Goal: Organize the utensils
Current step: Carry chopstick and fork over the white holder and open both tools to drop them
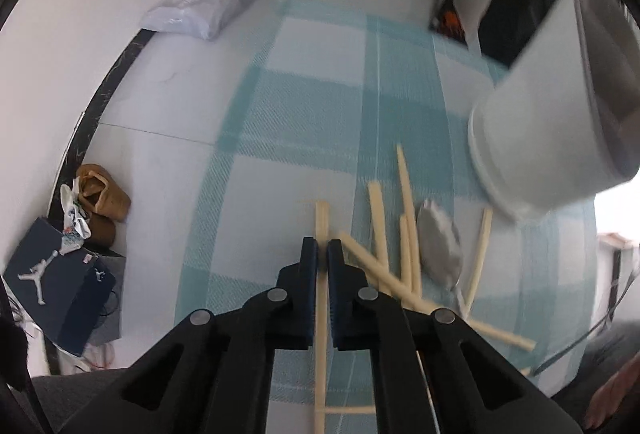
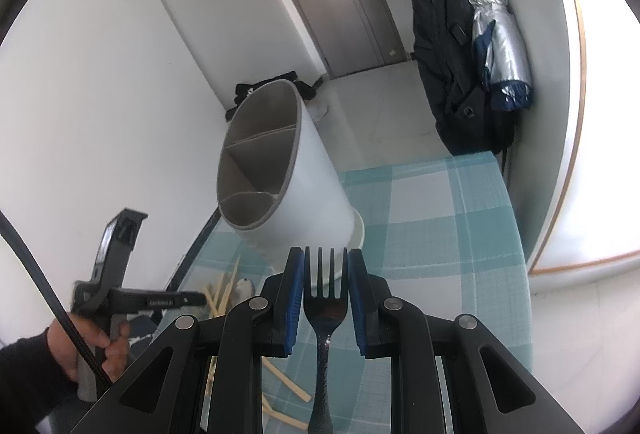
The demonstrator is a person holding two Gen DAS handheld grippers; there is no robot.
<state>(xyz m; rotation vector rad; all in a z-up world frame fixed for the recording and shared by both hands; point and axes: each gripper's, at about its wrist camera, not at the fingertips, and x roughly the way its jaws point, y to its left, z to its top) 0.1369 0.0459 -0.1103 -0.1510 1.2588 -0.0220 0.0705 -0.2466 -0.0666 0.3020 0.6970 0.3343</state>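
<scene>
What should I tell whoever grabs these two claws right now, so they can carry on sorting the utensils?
Left claw: shut on one chopstick on the checked cloth.
Right claw: holding a dark fork, tines forward.
Divided holder stands ahead, its visible compartments empty.
Done: nothing stowed yet.
Left: the held chopstick, the fork, the loose chopsticks and a grey spoon.

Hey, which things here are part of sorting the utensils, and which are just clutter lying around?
Part of the job:
- chopstick in the left gripper
- fork in the right gripper
- divided utensil holder
- loose chopsticks
- spoon

Lying about:
- shoe box
- brown shoes
- umbrella
- dark jacket
</scene>
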